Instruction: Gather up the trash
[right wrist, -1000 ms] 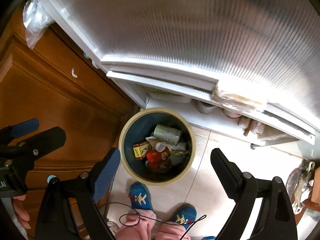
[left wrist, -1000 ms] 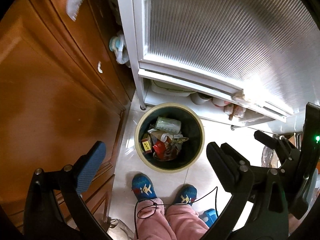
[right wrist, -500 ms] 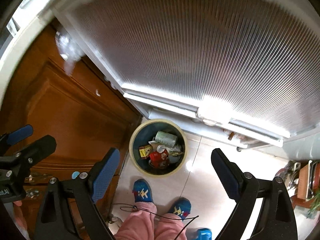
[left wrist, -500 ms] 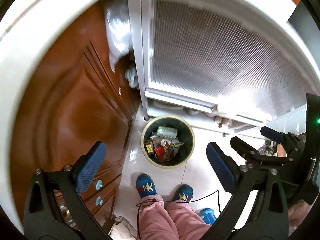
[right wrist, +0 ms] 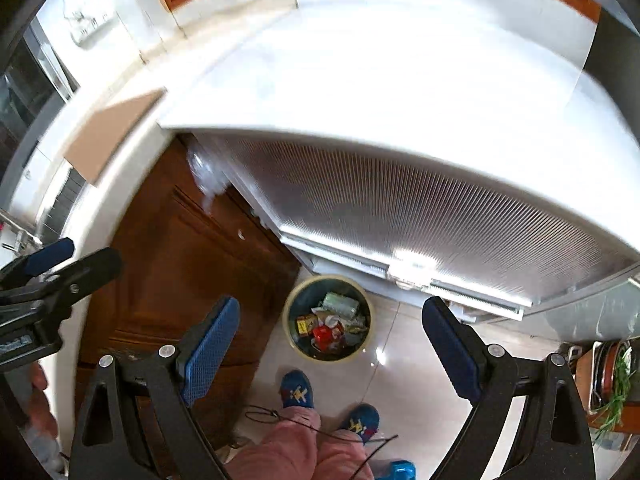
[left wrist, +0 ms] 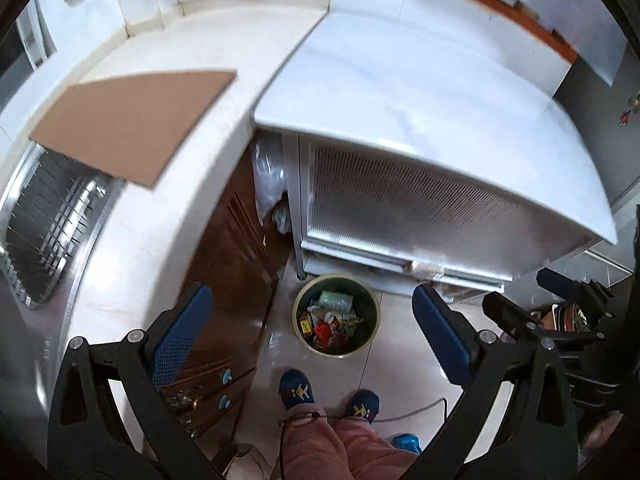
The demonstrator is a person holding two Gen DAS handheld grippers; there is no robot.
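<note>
A round trash bin (left wrist: 374,314) stands on the tiled floor far below, holding several pieces of trash (left wrist: 330,320), among them a green bottle and red wrappers. It also shows in the right wrist view (right wrist: 292,334). My left gripper (left wrist: 316,332) is open and empty, high above the bin. My right gripper (right wrist: 332,348) is open and empty at a similar height. A flat brown cardboard sheet (left wrist: 132,120) lies on the white countertop (left wrist: 224,168), up and to the left.
A white table top (left wrist: 420,88) with a ribbed translucent front panel (left wrist: 420,208) overhangs the bin. Brown wooden cabinets (right wrist: 180,272) are to the left. A metal rack (left wrist: 44,224) sits at the far left. The person's feet in blue slippers (left wrist: 296,390) stand by the bin.
Both grippers have risen well above the bin. The countertop, the cardboard sheet and the table top have come into view. Both stay open and empty.
</note>
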